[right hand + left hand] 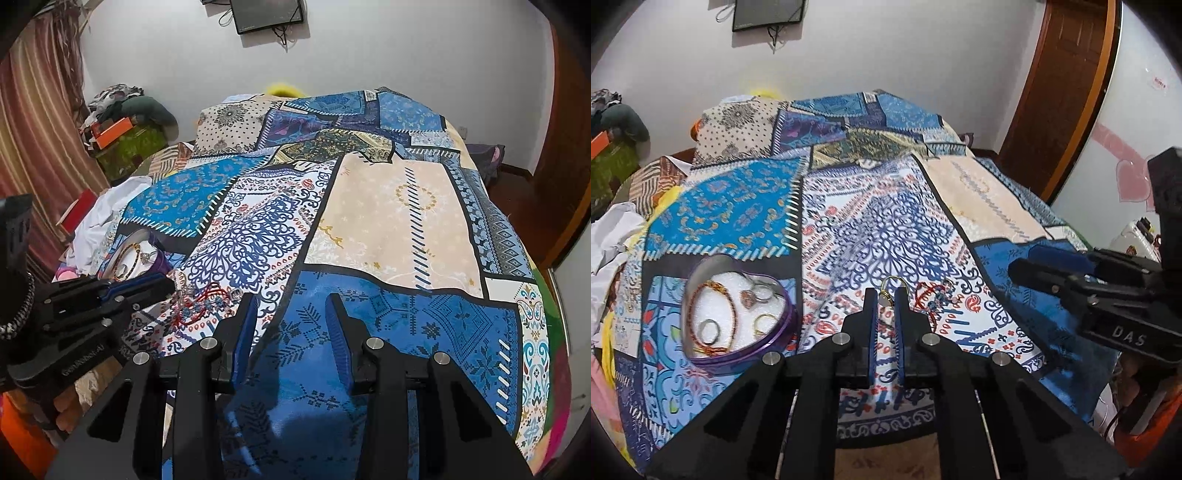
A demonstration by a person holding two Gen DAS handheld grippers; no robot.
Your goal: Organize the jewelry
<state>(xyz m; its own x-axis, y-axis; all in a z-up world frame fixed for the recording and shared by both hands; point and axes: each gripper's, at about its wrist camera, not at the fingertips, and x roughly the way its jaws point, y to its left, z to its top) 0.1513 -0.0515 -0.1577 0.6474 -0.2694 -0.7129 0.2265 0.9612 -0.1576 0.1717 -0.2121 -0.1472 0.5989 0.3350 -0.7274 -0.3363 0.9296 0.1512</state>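
While its blue-padded fingers pinch a gold ring with a pale stone (889, 291) just below the middle of the left wrist frame, the left hand-held gripper (886, 295) hangs over the patchwork bedspread in blue, white and beige prints (882, 225). To the right of the ring, a red and blue beaded bracelet (932, 295) lies loose on the bedspread. At lower left of that frame sits a purple heart-shaped tin with a white foam lining (738, 310); inside it lie a red braided cord loop (713, 314) and several rings, silver and gold. The right hand-held gripper (291, 299) shows in the lower middle of the right wrist frame, fingers spread apart with nothing between them, above a blue patch of the bedspread. A dark wall-mounted screen (267, 14) hangs at the top of that frame, on the white wall.
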